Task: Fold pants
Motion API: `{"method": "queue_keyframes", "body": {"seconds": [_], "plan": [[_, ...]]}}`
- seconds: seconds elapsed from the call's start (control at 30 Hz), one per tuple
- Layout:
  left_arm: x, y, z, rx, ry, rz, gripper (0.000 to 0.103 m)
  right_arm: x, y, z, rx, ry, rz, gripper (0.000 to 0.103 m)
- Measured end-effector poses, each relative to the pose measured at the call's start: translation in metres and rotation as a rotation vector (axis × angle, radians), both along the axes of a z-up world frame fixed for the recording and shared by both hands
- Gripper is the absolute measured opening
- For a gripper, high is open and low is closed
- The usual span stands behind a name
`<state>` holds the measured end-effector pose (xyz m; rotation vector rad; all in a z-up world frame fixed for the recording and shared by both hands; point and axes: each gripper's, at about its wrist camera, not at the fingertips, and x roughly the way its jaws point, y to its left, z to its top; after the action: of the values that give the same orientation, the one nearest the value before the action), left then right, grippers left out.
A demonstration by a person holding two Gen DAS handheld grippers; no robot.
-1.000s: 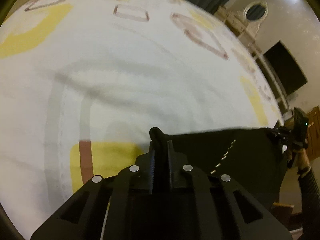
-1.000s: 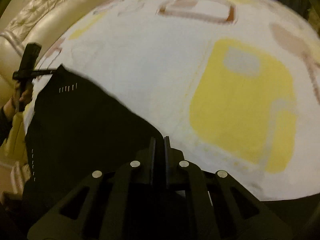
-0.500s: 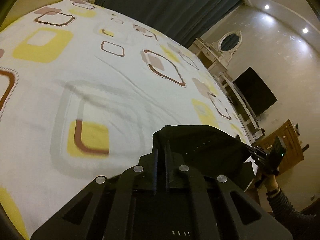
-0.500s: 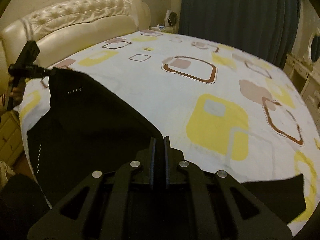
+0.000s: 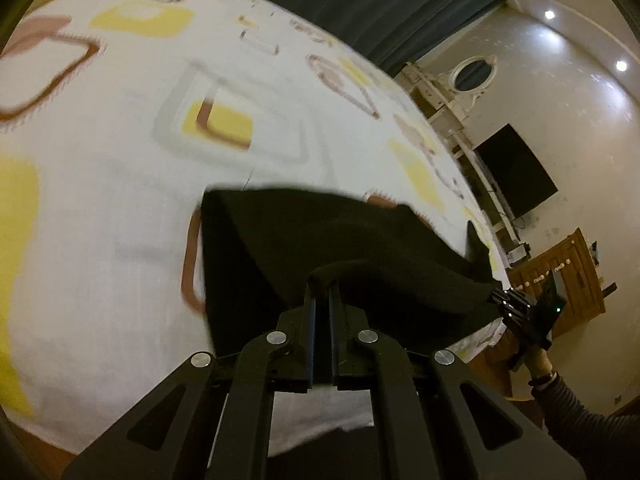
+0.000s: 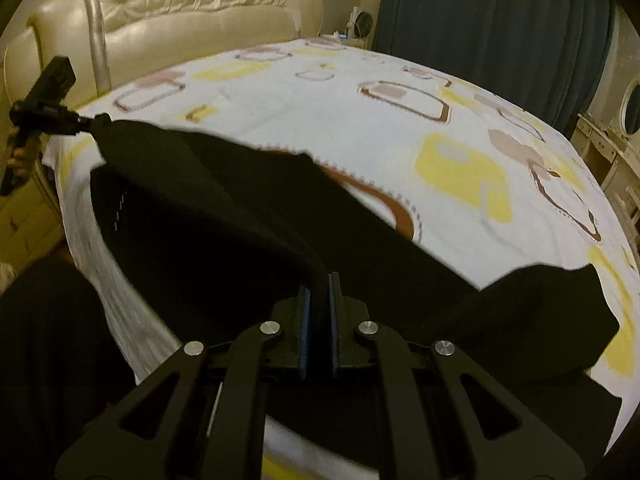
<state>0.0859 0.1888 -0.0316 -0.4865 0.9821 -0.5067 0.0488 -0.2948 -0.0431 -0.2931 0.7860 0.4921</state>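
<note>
Here, seen from the left wrist, the left gripper (image 5: 322,292) is pinched tight on an edge of the black pants (image 5: 280,240), whose cloth drapes away from the jaws onto the patterned bedsheet (image 5: 100,200). The held edge runs rightward to the right gripper (image 5: 516,306), also clamped on the fabric near the bed's corner.

From the right wrist, the right gripper (image 6: 319,284) is pressed together on the same raised edge of the pants (image 6: 220,240), which stretches up-left to the left gripper (image 6: 86,120). A loose part lies to the right. The fold likely turns on carrying this taut edge across the sheet (image 6: 360,128), both grippers level.
</note>
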Motion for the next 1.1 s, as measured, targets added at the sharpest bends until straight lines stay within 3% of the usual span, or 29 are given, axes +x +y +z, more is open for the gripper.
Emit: {"method": "queue_keyframes", "body": {"seconds": [0.2,0.33,0.5,0.6,0.73,0.8,0.87,0.97,1.0,1.1], "plan": [[-0.006,-0.007,-0.027,0.054,0.054,-0.001,0.005,-0.015,0.003,-0.031,-0.058,0.038,-0.003,0.007],[-0.014,-0.003,-0.027,0.034,0.044,0.016,0.005,-0.025,0.004,-0.038,-0.074,0.033,-0.001,0.008],[-0.023,-0.007,-0.02,0.094,0.009,0.003,0.007,-0.03,0.003,-0.041,-0.054,0.038,-0.008,0.008],[-0.031,-0.006,-0.018,0.137,-0.007,-0.01,0.01,-0.033,-0.004,-0.04,-0.02,0.048,-0.013,0.013],[-0.046,0.002,-0.012,0.174,-0.026,-0.002,0.016,-0.038,-0.02,-0.035,0.036,0.082,-0.02,0.027],[-0.052,0.005,-0.004,0.2,-0.037,0.021,0.031,-0.039,-0.033,-0.027,0.115,0.114,-0.046,0.033],[-0.055,0.005,0.009,0.219,-0.07,0.051,0.039,-0.036,-0.052,-0.014,0.19,0.118,-0.109,0.047],[-0.05,-0.007,0.032,0.261,-0.138,0.112,0.067,-0.012,-0.102,0.019,0.303,0.097,-0.279,0.054],[-0.046,-0.012,0.037,0.271,-0.152,0.127,0.072,-0.001,-0.117,0.027,0.327,0.09,-0.334,0.057],[-0.025,-0.034,0.044,0.293,-0.164,0.15,0.074,0.05,-0.168,0.049,0.357,0.081,-0.554,0.064]]}}
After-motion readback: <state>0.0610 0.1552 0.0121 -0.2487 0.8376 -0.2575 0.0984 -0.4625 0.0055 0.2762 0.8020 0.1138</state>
